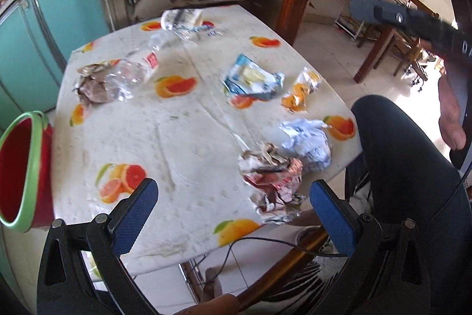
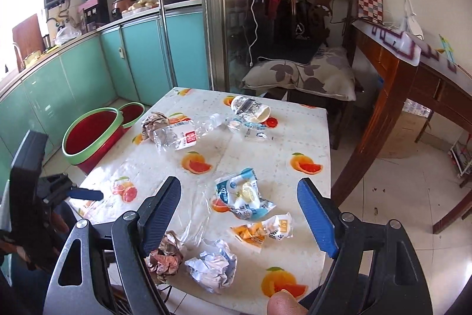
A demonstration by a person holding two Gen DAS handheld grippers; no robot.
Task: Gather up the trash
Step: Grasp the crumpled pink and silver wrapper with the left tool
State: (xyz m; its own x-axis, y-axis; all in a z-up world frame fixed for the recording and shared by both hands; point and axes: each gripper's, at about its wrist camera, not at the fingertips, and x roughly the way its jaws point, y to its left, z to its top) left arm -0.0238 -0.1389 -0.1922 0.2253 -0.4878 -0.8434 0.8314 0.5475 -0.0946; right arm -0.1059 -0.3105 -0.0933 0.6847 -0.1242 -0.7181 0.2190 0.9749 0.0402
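Trash lies scattered on a table (image 1: 183, 138) with a fruit-print cloth (image 2: 253, 149). A crumpled reddish wrapper (image 1: 273, 179) (image 2: 166, 254) and a white crumpled paper ball (image 1: 306, 143) (image 2: 214, 267) lie at the near edge. A blue-white bag (image 1: 250, 78) (image 2: 243, 197) and an orange snack packet (image 1: 301, 90) (image 2: 262, 229) lie mid-table. A clear plastic bottle (image 1: 135, 67) (image 2: 183, 133), a brown wrapper (image 1: 93, 83) (image 2: 153, 120) and a paper cup (image 1: 181, 18) (image 2: 250, 108) lie farther off. My left gripper (image 1: 233, 211) is open and empty above the near edge. My right gripper (image 2: 239, 214) is open and empty above the snack packet.
A red bin with a green rim (image 1: 20, 167) (image 2: 94, 135) stands on the floor left of the table. Teal cabinets (image 2: 88, 73) lie beyond it. A cushioned chair (image 2: 301, 73) stands behind the table, a wooden desk (image 2: 413, 84) to the right.
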